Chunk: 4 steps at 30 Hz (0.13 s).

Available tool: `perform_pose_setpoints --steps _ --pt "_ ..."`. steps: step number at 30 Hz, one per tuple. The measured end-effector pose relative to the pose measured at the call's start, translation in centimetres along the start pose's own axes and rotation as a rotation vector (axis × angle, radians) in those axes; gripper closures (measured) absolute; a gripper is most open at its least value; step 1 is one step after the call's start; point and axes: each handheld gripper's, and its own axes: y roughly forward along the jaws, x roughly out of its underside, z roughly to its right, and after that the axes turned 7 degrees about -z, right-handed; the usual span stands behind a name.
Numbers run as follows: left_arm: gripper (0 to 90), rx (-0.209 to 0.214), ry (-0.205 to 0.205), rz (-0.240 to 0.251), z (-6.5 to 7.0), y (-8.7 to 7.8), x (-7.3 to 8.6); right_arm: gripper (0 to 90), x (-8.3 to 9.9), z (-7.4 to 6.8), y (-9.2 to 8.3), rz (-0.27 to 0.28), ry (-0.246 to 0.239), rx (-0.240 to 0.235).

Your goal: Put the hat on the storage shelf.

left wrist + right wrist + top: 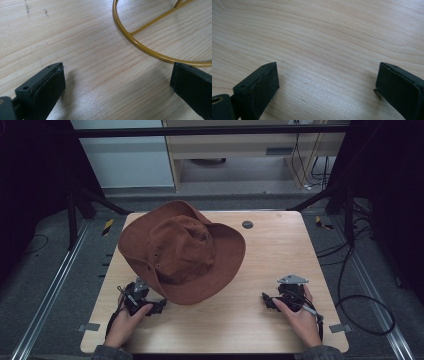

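Currently, a brown wide-brimmed hat (182,252) sits crown-up on the left-centre of the wooden table (270,265), its near brim reaching toward the person's side. In the left gripper view a yellow wire ring (140,45) with a straight spoke lies flat on the wood; it is a stand base, and whether it carries the hat cannot be told from that view. Nothing lies within the part of the ring that is visible.

Left gripper (159,307): held in the left hand (125,322) low at the table's near-left, just beside the hat's near brim. Its jaws stand wide apart with bare wood between them; one jaw tip lies close to the wire ring, and contact cannot be confirmed.

Right gripper (267,300): held in the right hand (300,317) at the table's near-right, well apart from the hat. Its jaws are spread wide and grasp nothing; bare table surface lies between them.
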Motion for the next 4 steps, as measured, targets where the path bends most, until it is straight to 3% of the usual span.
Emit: perform_pose_setpoints --steps 4 --pt "0.0 0.002 0.0 0.0 -0.1 0.04 -0.05 4.6 0.12 -0.17 -0.12 0.001 0.014 0.007"
